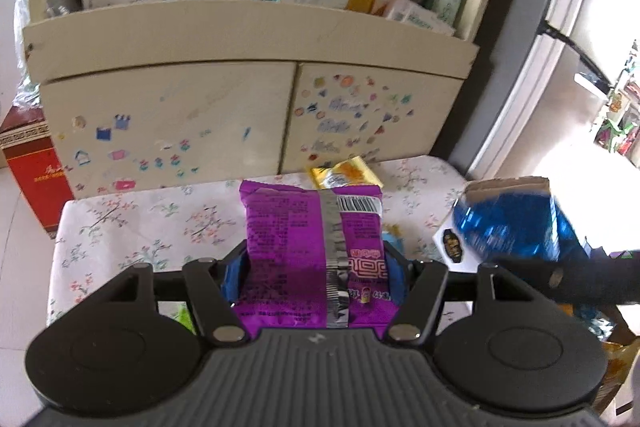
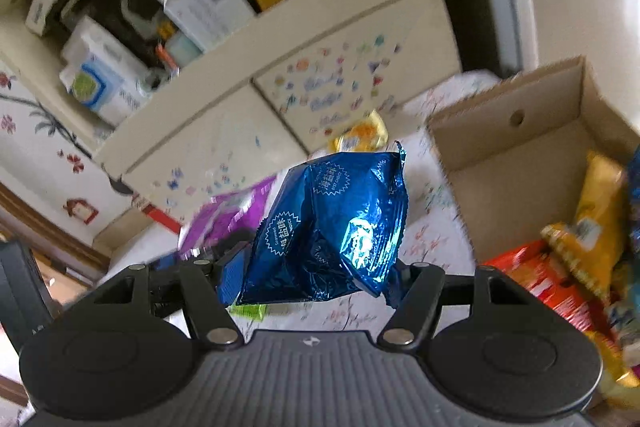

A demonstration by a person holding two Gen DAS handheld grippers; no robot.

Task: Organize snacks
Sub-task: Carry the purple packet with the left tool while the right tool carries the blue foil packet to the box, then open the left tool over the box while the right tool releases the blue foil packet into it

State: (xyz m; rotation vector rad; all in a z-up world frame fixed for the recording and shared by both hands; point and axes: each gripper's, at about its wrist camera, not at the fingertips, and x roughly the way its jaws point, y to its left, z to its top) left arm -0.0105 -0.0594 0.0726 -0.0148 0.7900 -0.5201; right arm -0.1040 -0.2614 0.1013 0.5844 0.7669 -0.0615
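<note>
Snacks fill both grippers. The left gripper (image 1: 316,267) is closed partway onto one purple packet (image 1: 314,251), its blue pads pressing the packet's two side edges; the packet stands upright between the fingers, barcode side facing the camera, lifted above the flowered tablecloth (image 1: 140,227). The right gripper (image 2: 316,275) is likewise closed partway onto one shiny blue foil packet (image 2: 332,227), gripped at its lower end so the puffed bag tilts up and to the right.

From the left wrist view the blue packet shows again at the right, held over the cloth beside the cardboard box (image 2: 520,163). From the right wrist view the purple packet shows to the left, blurred.

On the cloth beyond both grippers lies one yellow packet (image 1: 344,175), near the foot of the cream cabinet (image 1: 240,43). A scrap of green wrapper (image 2: 250,309) lies just under the right gripper. The open box holds at least one yellow bag (image 2: 592,223) and one red packet (image 2: 536,283); further packets at the frame edge are too blurred to count.

The left gripper points level toward the cabinet; the right one is rolled, so its scene tilts.
</note>
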